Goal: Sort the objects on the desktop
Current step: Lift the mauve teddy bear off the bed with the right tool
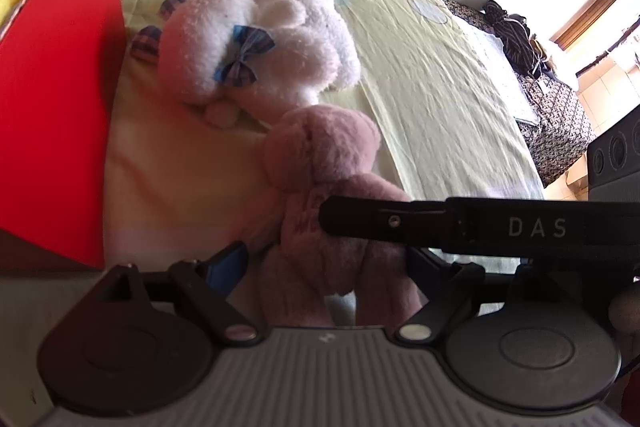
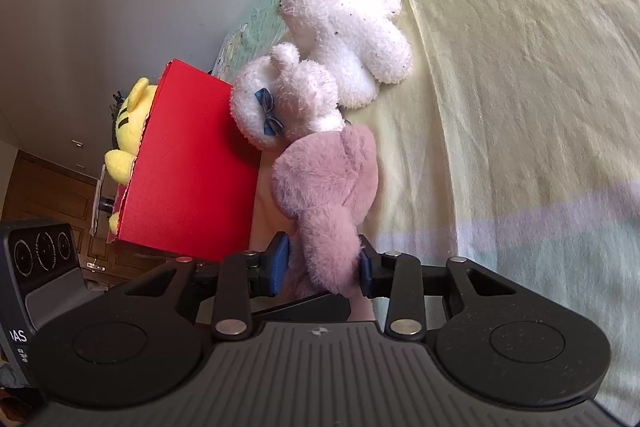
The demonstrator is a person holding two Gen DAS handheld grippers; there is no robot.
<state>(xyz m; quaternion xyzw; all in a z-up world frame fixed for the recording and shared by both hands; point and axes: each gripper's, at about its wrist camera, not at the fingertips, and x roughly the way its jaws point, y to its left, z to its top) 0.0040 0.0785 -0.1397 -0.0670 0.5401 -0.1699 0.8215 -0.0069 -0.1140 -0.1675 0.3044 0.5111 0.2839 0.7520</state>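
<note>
On the yellow bed sheet (image 2: 500, 107), right beside the red cardboard box (image 2: 192, 167), the right hand-held gripper (image 2: 324, 265) pinches the fluffy mauve plush toy (image 2: 328, 179) by one limb; the left hand-held gripper (image 1: 320, 259) sits spread around it. Soft fur could slip loose mid-lift.

Pink plush toy (image 2: 326, 187): dusty mauve-pink. White plush toy (image 2: 344, 31), beside it: white, with blue plaid bow (image 2: 270, 111). Box (image 2: 192, 167): solid red. Yellow plush toy (image 2: 130, 123), behind box: yellow, black stripes. Bedsheet (image 2: 520, 87): pale yellow and green, cartoon-bear print.
</note>
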